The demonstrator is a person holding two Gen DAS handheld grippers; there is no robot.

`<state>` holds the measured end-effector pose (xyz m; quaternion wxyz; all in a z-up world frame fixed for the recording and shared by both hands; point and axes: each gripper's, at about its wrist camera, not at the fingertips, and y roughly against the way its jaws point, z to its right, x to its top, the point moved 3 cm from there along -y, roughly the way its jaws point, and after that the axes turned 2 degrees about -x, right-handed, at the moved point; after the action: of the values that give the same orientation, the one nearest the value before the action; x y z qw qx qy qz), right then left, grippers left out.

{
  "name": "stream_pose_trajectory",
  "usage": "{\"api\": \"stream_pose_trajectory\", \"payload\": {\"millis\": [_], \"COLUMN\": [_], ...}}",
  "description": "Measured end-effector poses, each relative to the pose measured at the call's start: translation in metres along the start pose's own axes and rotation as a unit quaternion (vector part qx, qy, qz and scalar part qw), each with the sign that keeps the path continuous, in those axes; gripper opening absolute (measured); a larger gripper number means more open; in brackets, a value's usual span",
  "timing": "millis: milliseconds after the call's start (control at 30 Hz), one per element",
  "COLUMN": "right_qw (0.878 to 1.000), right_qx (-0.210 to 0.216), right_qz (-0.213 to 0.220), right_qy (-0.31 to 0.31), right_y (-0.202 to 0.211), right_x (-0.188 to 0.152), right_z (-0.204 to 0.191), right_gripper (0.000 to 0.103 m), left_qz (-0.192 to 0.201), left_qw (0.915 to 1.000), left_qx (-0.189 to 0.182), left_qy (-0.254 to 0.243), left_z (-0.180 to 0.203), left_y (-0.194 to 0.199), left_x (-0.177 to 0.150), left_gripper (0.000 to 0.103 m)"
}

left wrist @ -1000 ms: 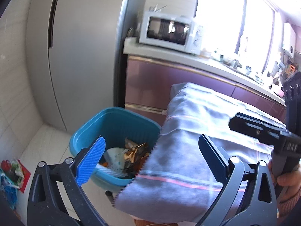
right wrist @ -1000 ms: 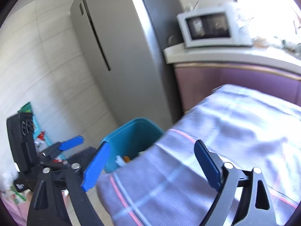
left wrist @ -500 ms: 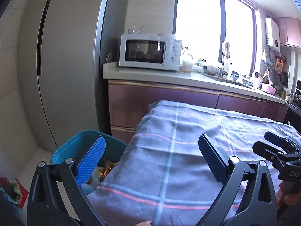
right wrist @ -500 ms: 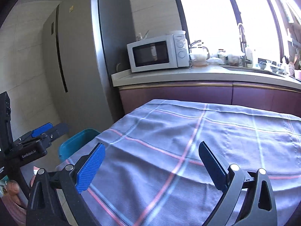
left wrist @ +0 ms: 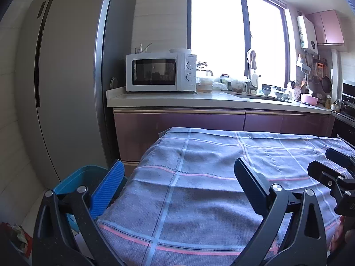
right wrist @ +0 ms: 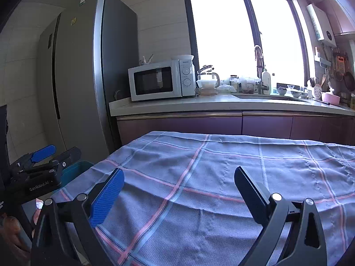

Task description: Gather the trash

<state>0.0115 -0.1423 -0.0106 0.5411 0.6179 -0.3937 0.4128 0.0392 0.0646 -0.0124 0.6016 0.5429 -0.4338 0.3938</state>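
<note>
A teal trash bin [left wrist: 73, 180] stands on the floor at the table's left end, mostly hidden behind my left gripper's blue finger; its contents do not show. In the right wrist view only a sliver of the bin [right wrist: 73, 173] appears. My left gripper [left wrist: 179, 180] is open and empty above the table's left edge. My right gripper [right wrist: 178, 187] is open and empty over the checked tablecloth [right wrist: 221, 177]. The left gripper [right wrist: 44, 157] also shows at the left of the right wrist view. No loose trash lies on the cloth in view.
A tall grey fridge [left wrist: 66, 77] stands left of the bin. Behind the table runs a counter [left wrist: 199, 99] with a white microwave [left wrist: 159, 73], jars, a sink and dishes under a bright window. Some litter [left wrist: 15, 232] lies on the floor at bottom left.
Both grippers have risen and swung right, from looking down at the bin and its wrappers to facing the counter across the table. Both stay open and empty.
</note>
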Motion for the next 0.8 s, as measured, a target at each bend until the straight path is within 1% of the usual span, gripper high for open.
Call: {"api": "stream_pose_trajectory", "payload": {"millis": [433,800], "right_qw": [1.0,0.999], "right_qx": [-0.022,-0.033], "right_qz": [0.017,0.023], "right_qy": [-0.008,-0.012], "right_y": [0.017,0.024], "right_x": [-0.002,-0.001], "right_z": [0.011,0.014], "right_gripper": [0.096,0.096], "left_qz": [0.021,0.031], "left_qw": [0.9997,0.9994], "left_qx": [-0.002,-0.003], "left_qy": [-0.013,-0.015], "left_z": [0.015,0.017], "left_y": [0.012,0.019], "left_x": [-0.002,-0.002], "left_gripper": [0.097,0.097]}}
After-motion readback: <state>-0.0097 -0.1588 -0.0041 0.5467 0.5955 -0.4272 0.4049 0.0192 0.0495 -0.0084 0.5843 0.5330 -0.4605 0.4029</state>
